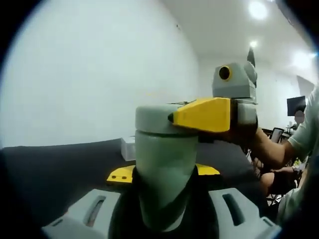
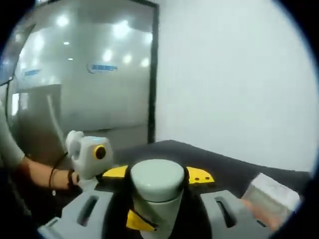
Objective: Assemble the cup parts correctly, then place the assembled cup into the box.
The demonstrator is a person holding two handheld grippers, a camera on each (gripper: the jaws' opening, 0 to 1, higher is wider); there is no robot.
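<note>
No text, label, brand or number can be read in either view. In the right gripper view a glass partition (image 2: 84, 74) carries two small blue marks, one (image 2: 102, 67) just left of the dark door frame (image 2: 153, 69) and a fainter one (image 2: 31, 72) further left of that frame, but both are too blurred to make out any letters. In the left gripper view the pale cup (image 1: 164, 164) and the yellow gripper (image 1: 203, 115) touching its lid show plain surfaces with no lettering.

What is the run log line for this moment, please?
left gripper: shut on cup body | right gripper: shut on lid | stage: joining
</note>
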